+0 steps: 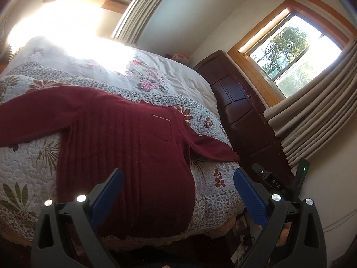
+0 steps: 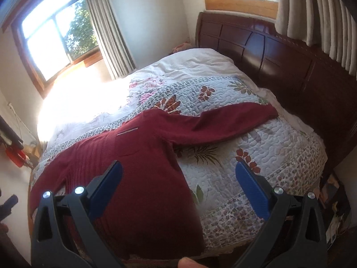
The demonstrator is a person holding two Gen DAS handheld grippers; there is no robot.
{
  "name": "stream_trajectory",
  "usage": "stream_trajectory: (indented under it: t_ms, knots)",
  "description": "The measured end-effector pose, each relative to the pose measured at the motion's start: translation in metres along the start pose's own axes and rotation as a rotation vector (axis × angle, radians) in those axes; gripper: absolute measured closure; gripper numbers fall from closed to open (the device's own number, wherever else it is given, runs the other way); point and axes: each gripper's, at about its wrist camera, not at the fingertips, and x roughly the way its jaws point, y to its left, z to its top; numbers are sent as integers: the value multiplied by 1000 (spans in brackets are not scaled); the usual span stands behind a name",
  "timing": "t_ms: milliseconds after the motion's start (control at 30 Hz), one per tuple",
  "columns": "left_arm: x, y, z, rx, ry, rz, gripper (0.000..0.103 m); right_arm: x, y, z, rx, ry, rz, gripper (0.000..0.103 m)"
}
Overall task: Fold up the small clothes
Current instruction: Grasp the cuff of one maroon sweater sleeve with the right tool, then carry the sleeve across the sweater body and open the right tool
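Observation:
A dark red knit sweater [image 1: 125, 138] lies flat on the quilted bed [image 1: 214, 178], sleeves spread to both sides and its hem hanging over the near edge. My left gripper [image 1: 178, 176] hovers open above the hem, nothing between its blue pads. In the right wrist view the same sweater [image 2: 138, 156] fills the lower left, one sleeve [image 2: 236, 120] reaching toward the headboard. My right gripper [image 2: 178, 174] is open too, held above the sweater's right side and the bare quilt [image 2: 279, 147]. The other gripper's body [image 1: 279, 183] shows at the lower right of the left wrist view.
A dark wooden headboard [image 2: 290, 67] bounds the bed's right side. Curtained windows [image 2: 53, 35] stand behind and beside the bed; strong sunlight washes out the far quilt. Clutter lies on the floor [image 2: 334, 212] by the bed corner. A fingertip [image 2: 187, 263] shows at the bottom edge.

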Motion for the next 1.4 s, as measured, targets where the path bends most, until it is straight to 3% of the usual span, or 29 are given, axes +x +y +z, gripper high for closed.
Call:
stream_trajectory:
  t_ms: [133, 367, 433, 467, 500, 533, 733, 867, 1033, 1200, 1400]
  knots:
    - [17, -25, 0, -23, -7, -1, 4, 61, -114, 22, 289, 45, 51, 3]
    - [53, -76, 1, 6, 11, 69, 4, 167, -297, 31, 854, 56, 294, 4]
    - [63, -88, 2, 16, 23, 105, 4, 190, -328, 36, 944, 51, 345, 13]
    - [68, -91, 2, 13, 29, 114, 4, 202, -339, 41, 973, 52, 377, 26]
    - [73, -95, 2, 10, 35, 124, 4, 214, -348, 45, 993, 61, 406, 36]
    - [77, -98, 2, 6, 39, 133, 4, 225, -355, 49, 1009, 66, 432, 39]
    - [97, -112, 5, -16, 59, 189, 4, 277, -380, 63, 1053, 120, 397, 42]
    - [104, -114, 8, -48, 49, 213, 4, 297, -388, 69, 1053, 133, 383, 52]
    - [109, -113, 10, -103, 26, 213, 4, 307, -385, 78, 1020, 152, 383, 55]
    - [108, -110, 12, -162, -10, 212, 4, 308, -385, 83, 1000, 173, 382, 92]
    - [104, -94, 19, -252, -18, 204, 4, 283, -375, 110, 903, 131, 378, 93]
